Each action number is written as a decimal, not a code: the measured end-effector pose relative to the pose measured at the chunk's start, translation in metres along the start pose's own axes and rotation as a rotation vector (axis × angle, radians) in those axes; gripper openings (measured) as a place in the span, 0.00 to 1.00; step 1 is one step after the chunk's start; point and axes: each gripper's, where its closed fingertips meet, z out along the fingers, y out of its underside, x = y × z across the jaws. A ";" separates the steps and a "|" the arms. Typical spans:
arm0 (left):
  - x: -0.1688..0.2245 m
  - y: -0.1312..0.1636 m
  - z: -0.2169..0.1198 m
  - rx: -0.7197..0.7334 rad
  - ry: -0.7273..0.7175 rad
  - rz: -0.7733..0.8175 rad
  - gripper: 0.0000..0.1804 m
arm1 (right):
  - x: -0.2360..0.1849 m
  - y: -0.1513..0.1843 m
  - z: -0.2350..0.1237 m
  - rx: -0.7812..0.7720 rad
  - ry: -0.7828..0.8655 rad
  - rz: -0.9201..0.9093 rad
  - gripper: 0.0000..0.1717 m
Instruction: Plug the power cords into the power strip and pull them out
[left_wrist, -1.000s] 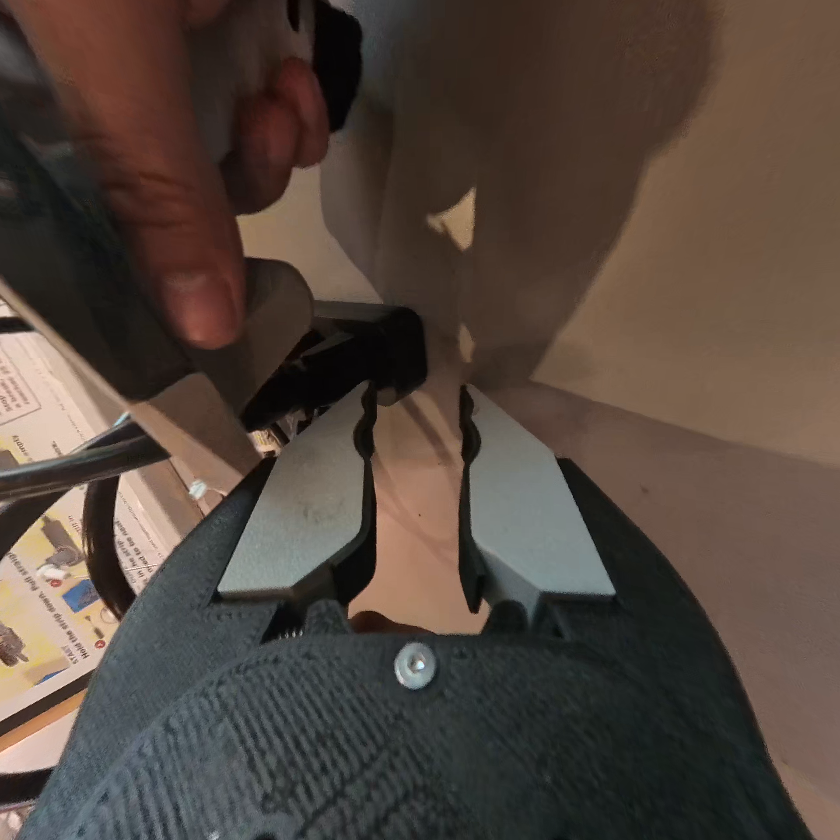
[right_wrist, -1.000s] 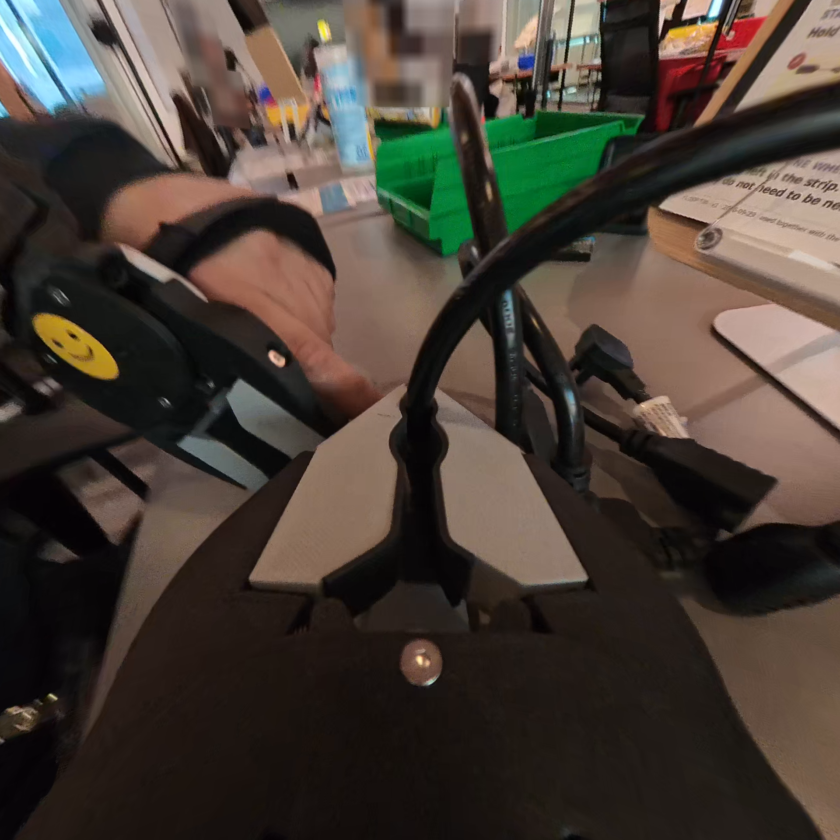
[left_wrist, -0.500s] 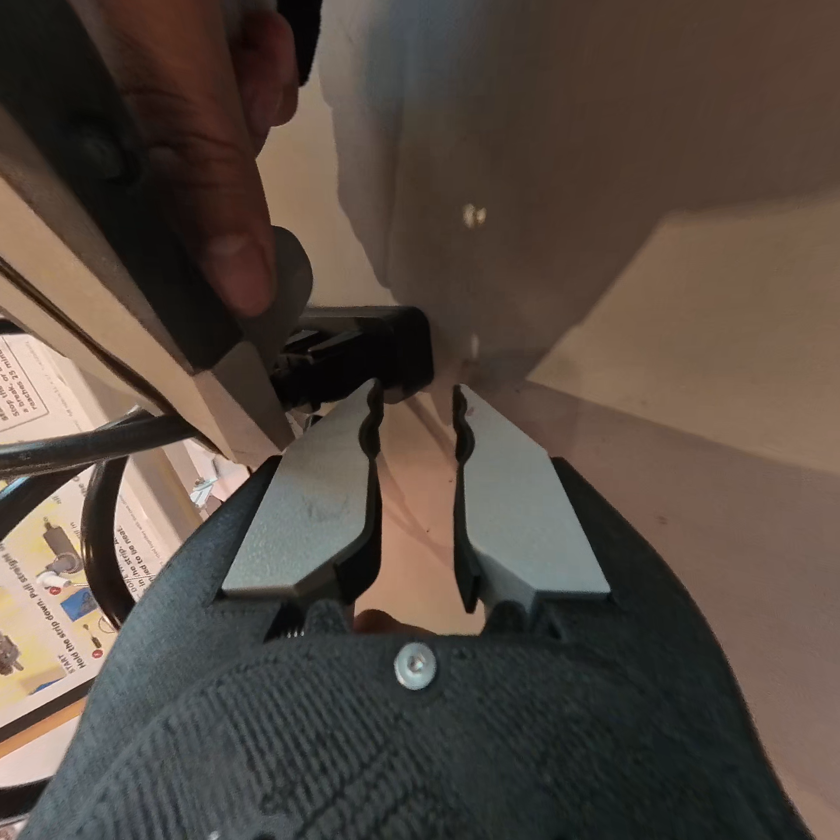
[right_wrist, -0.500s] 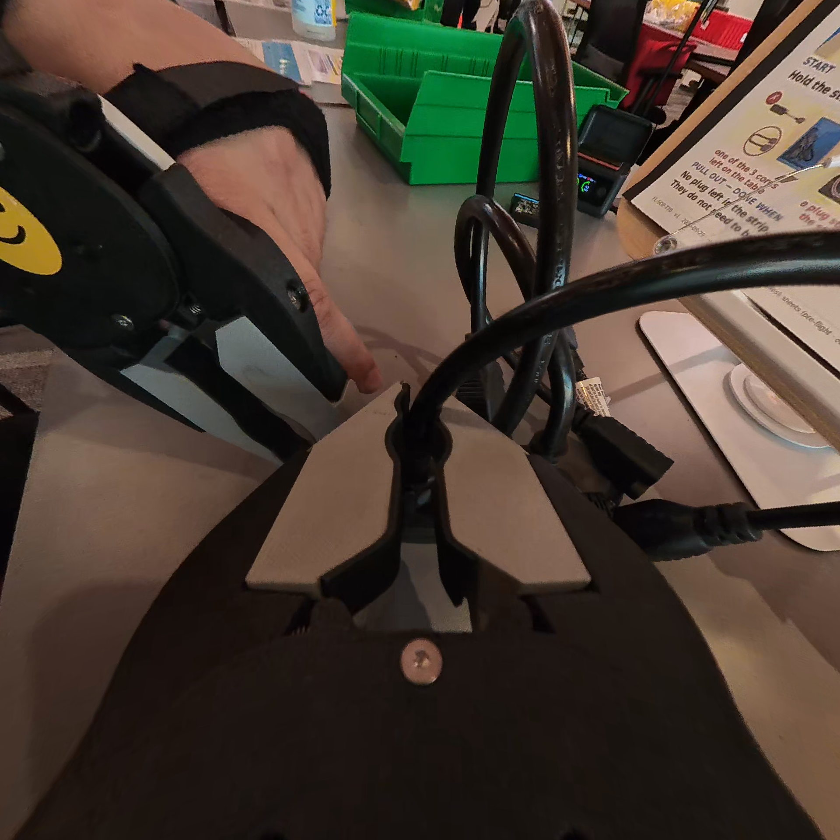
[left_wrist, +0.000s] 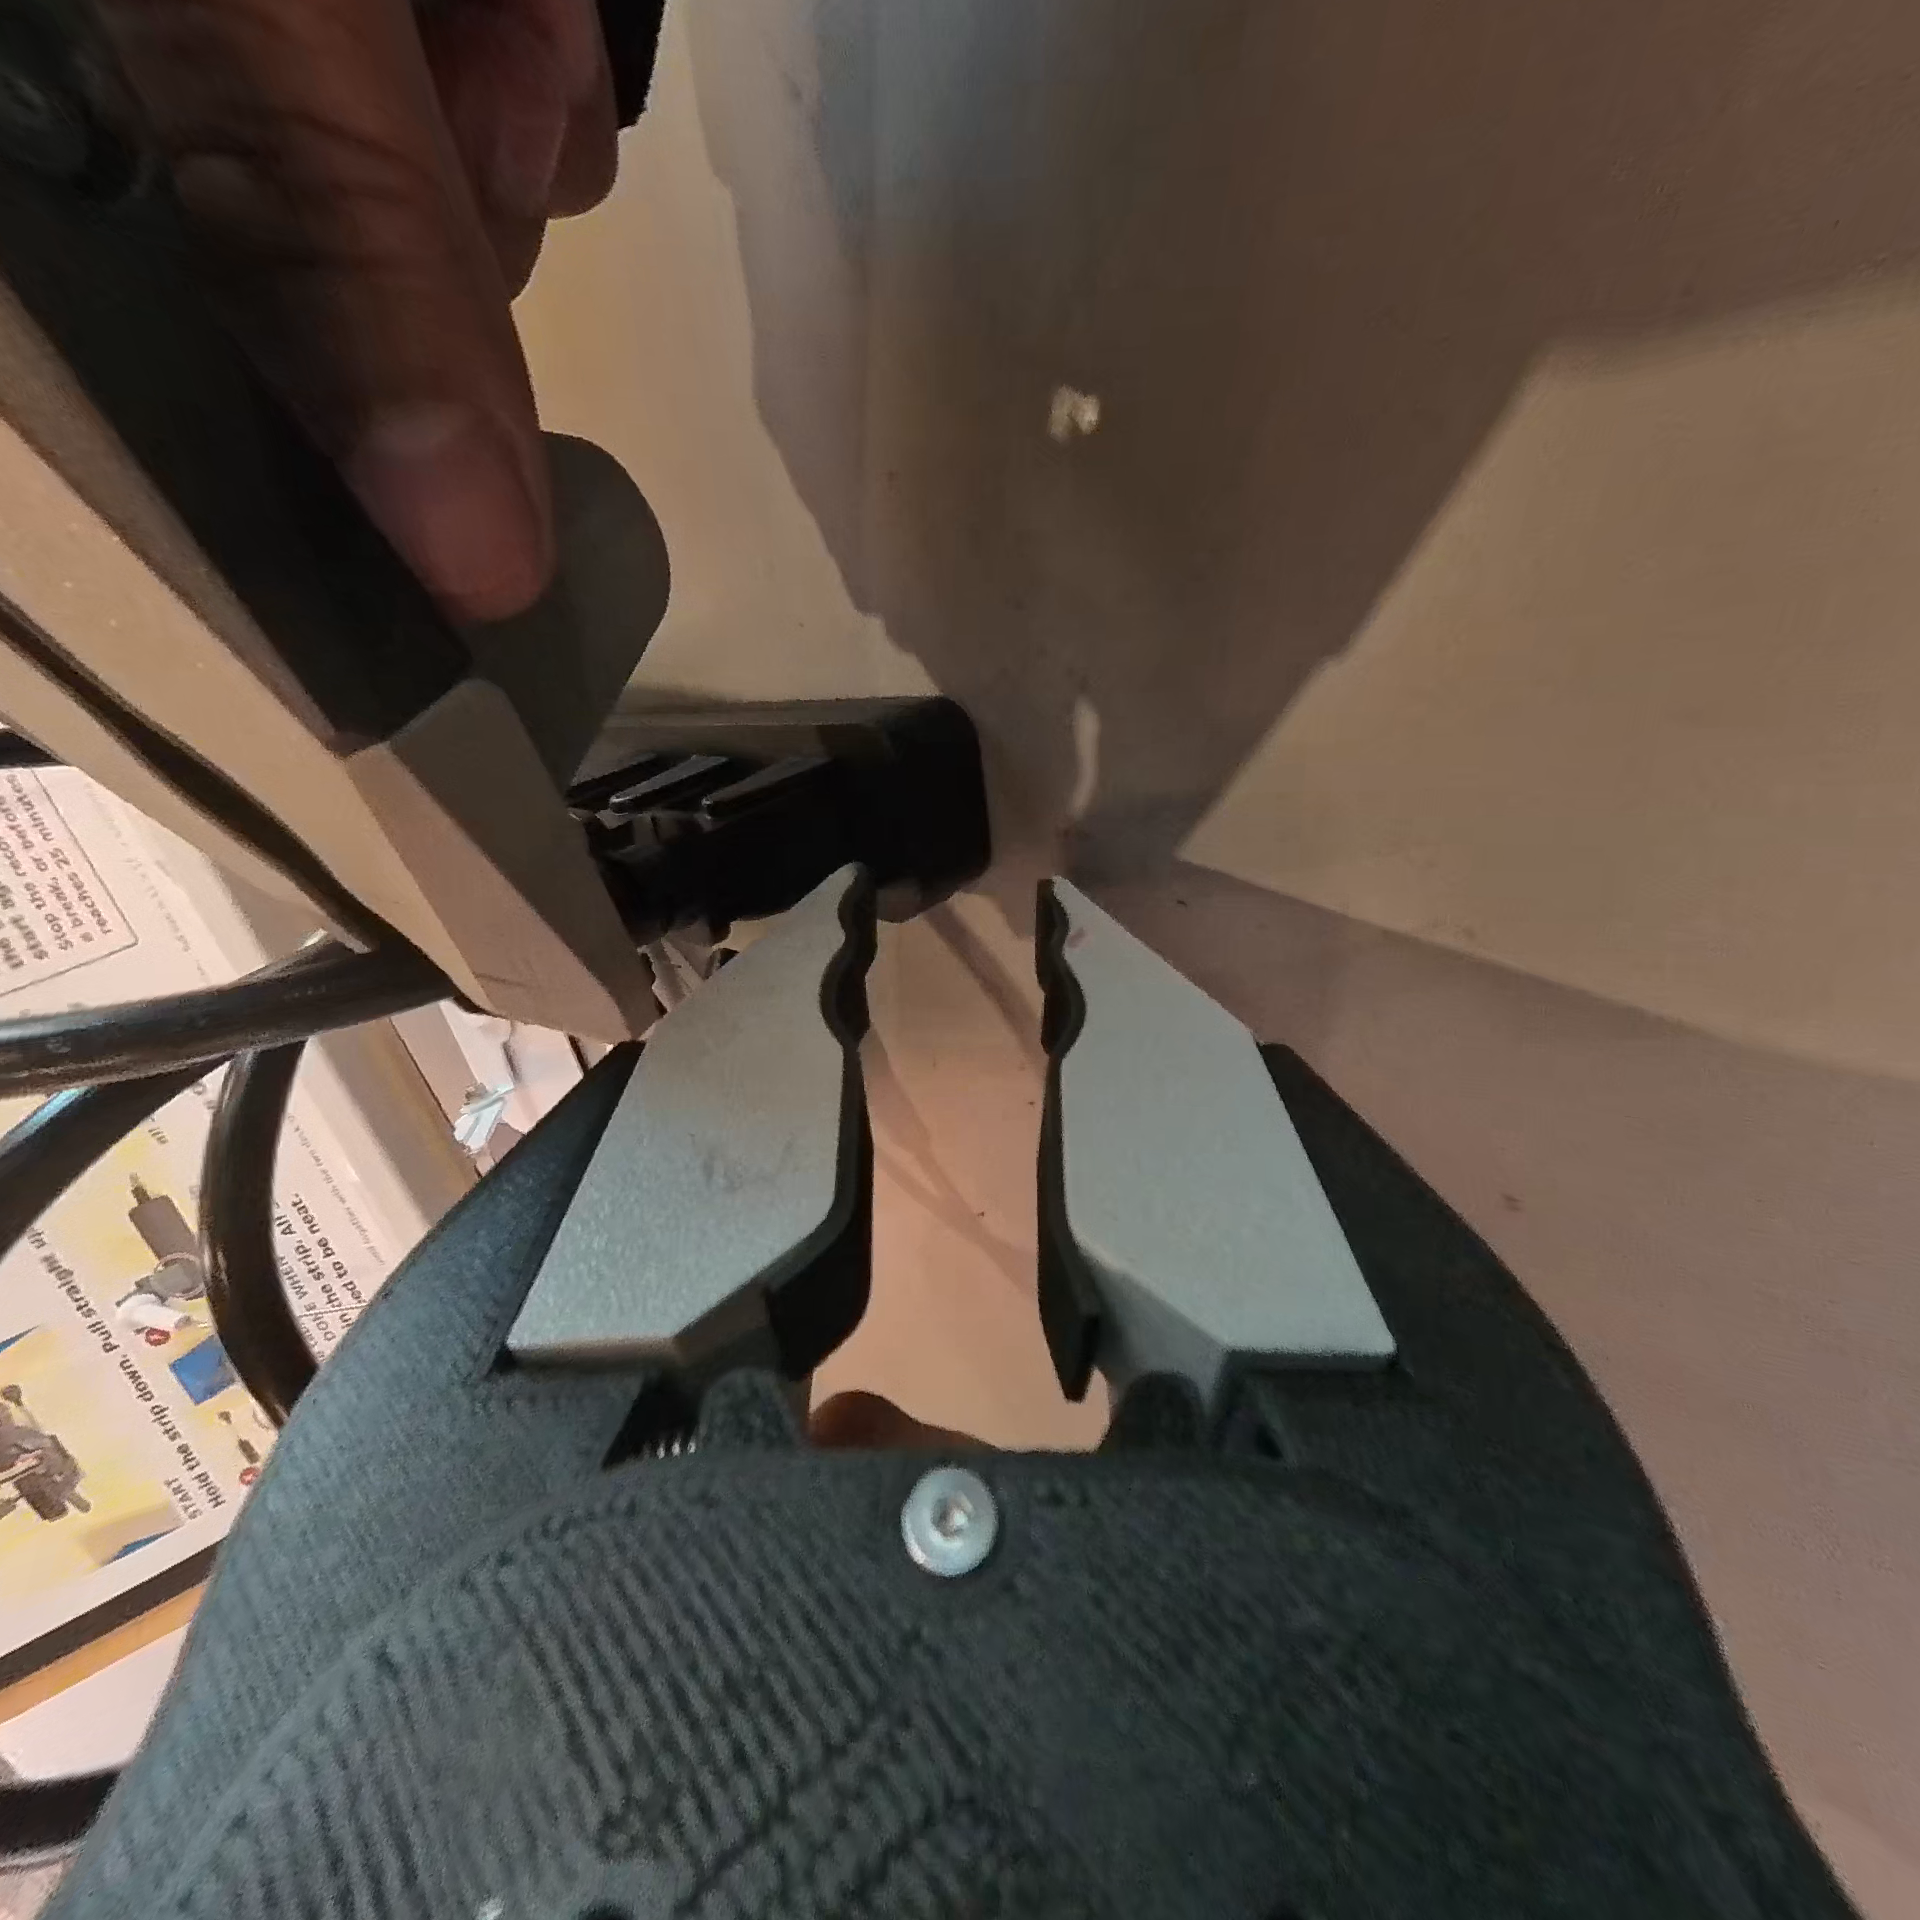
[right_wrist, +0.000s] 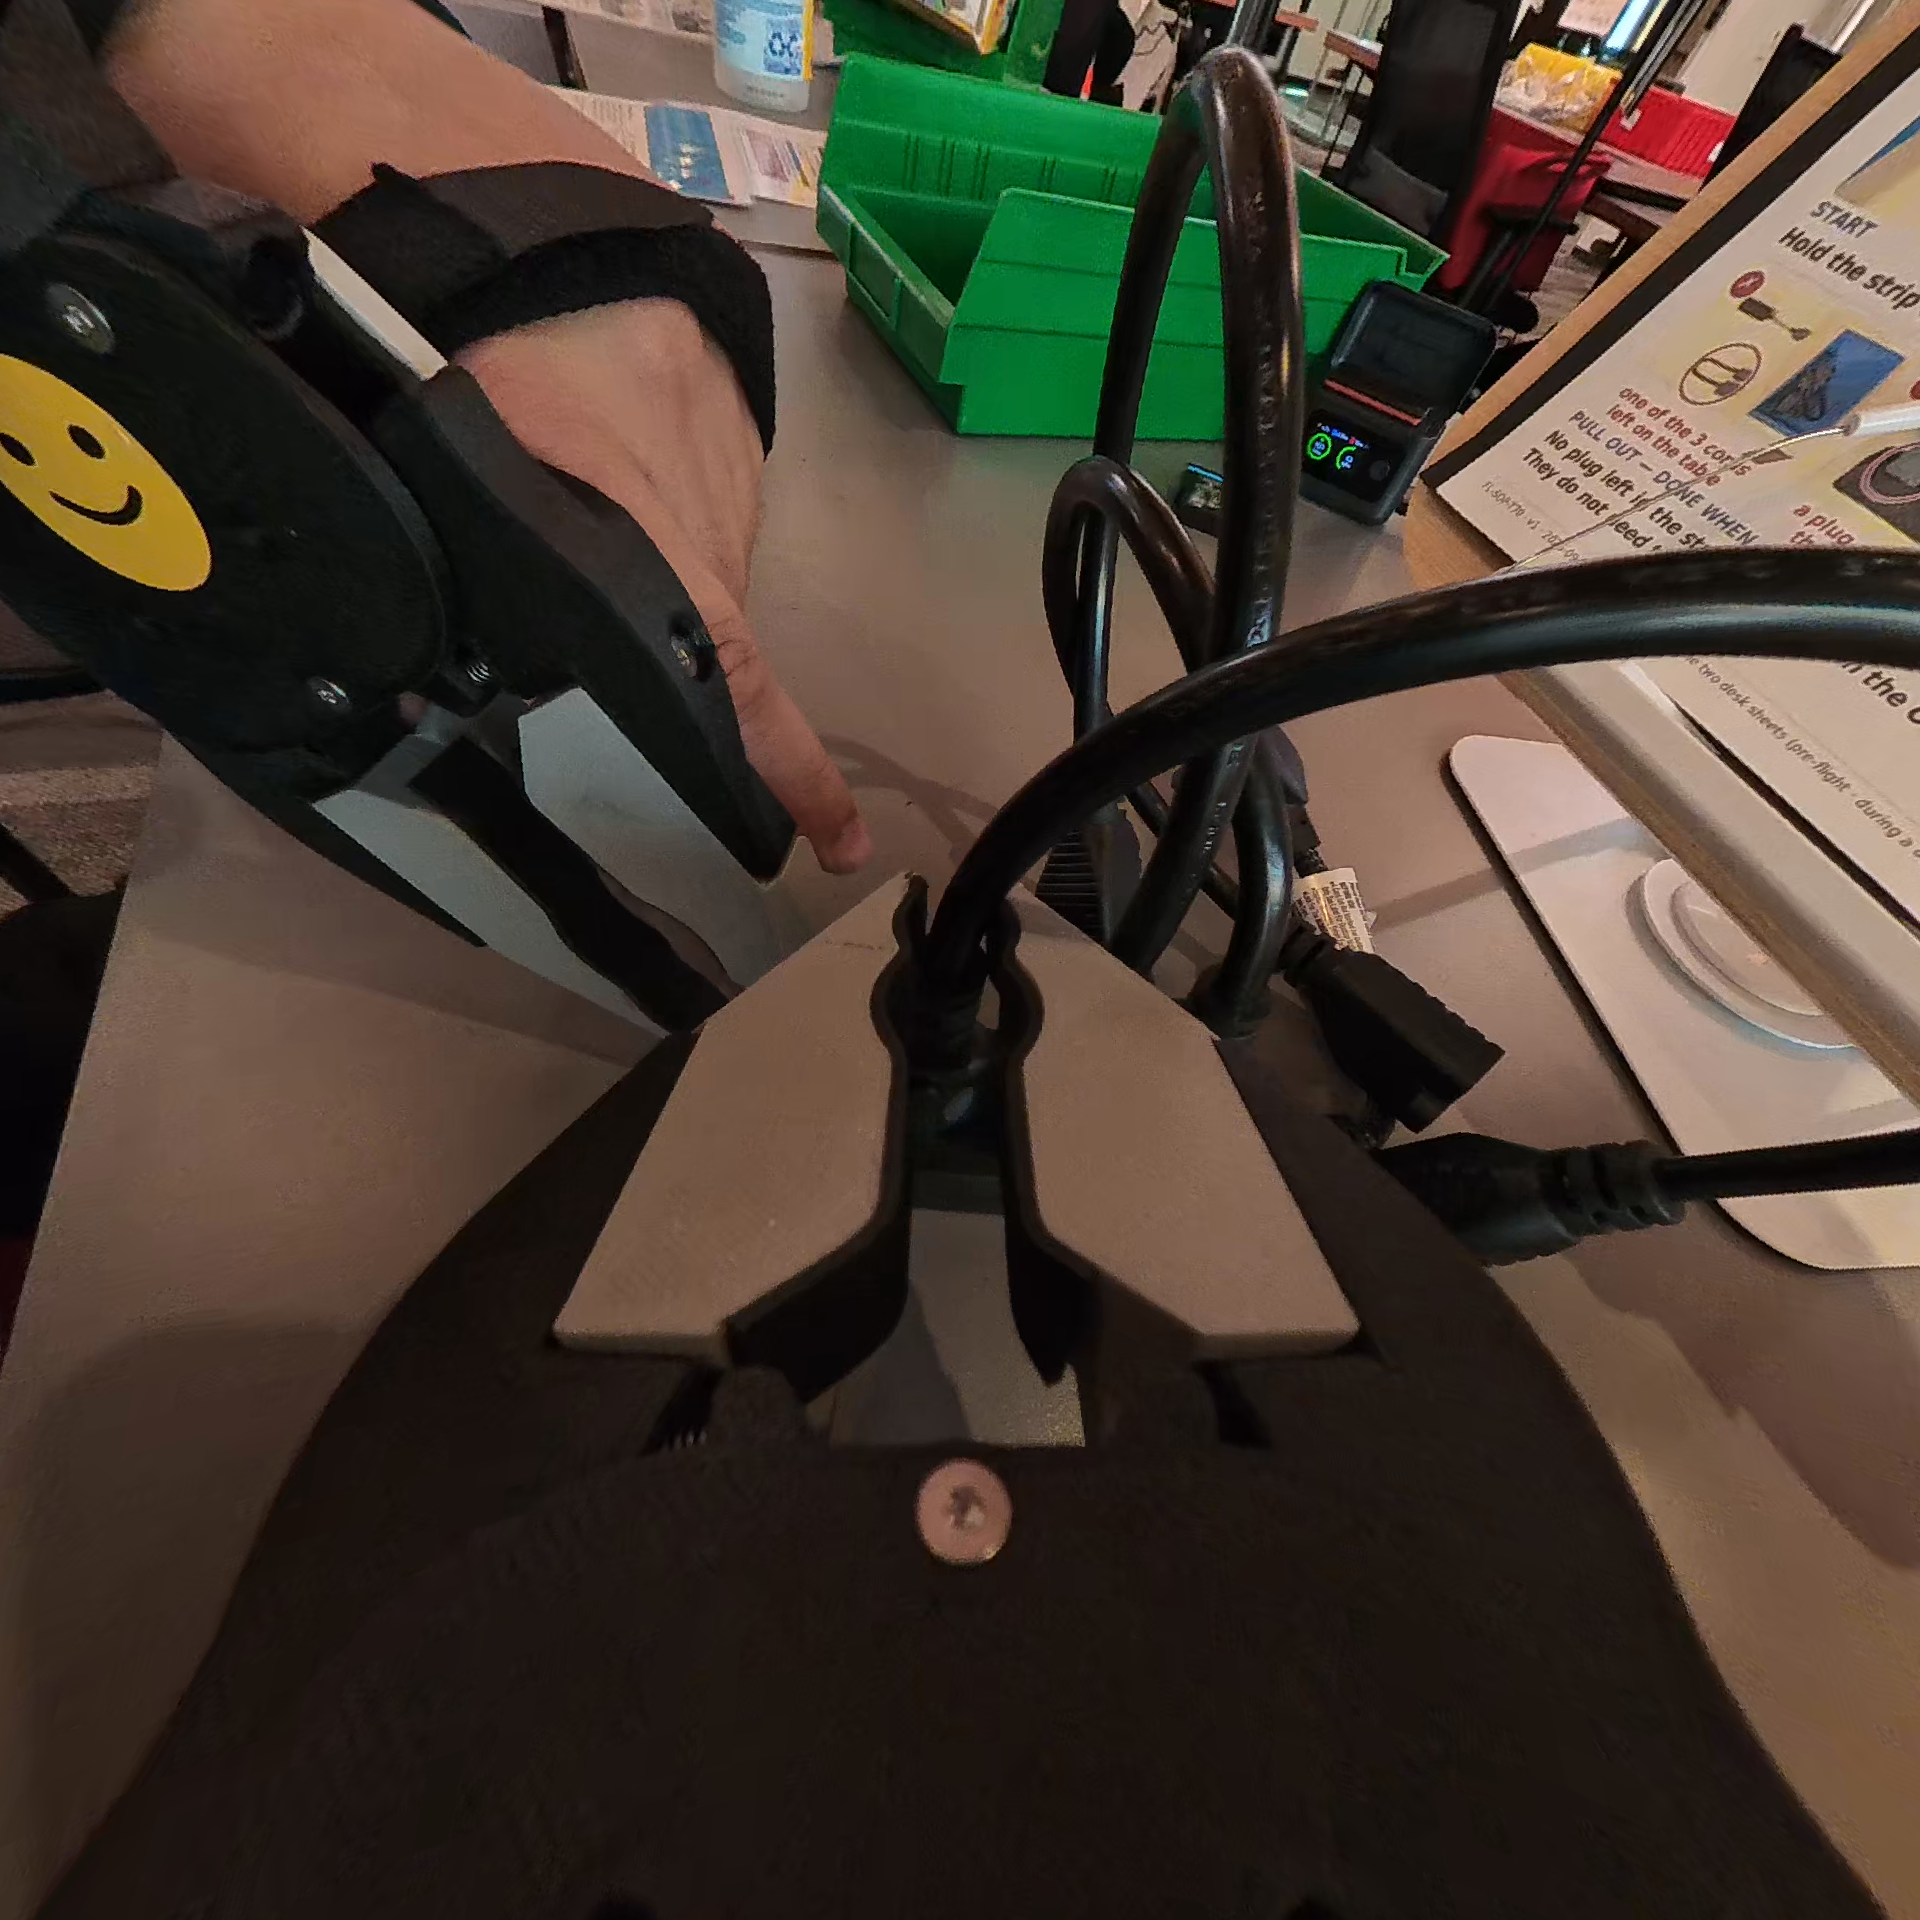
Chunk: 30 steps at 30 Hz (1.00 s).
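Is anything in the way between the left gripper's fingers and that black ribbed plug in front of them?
Nothing visible. The black ribbed plug sits just past the left fingertip of the left gripper; only bare tan tabletop shows between its open fingers. The right gripper is closed on a black cord.

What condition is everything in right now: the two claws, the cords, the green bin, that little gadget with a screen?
Right claw: closed on a black power cord.
Left claw: open, nothing between its fingers.
Loose plugs: unplugged, lying on the table.
Green bin: looks empty.
Small device: screen lit.
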 end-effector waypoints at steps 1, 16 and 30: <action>-0.001 0.000 0.000 -0.004 0.007 -0.001 0.16 | 0.000 0.000 0.000 0.001 -0.007 0.007 0.05; -0.008 0.002 -0.002 -0.057 0.040 0.005 0.06 | -0.005 -0.011 0.011 0.083 -0.126 0.290 0.03; -0.010 0.002 0.000 -0.060 0.023 0.016 0.06 | -0.001 -0.014 0.012 0.164 -0.188 0.470 0.03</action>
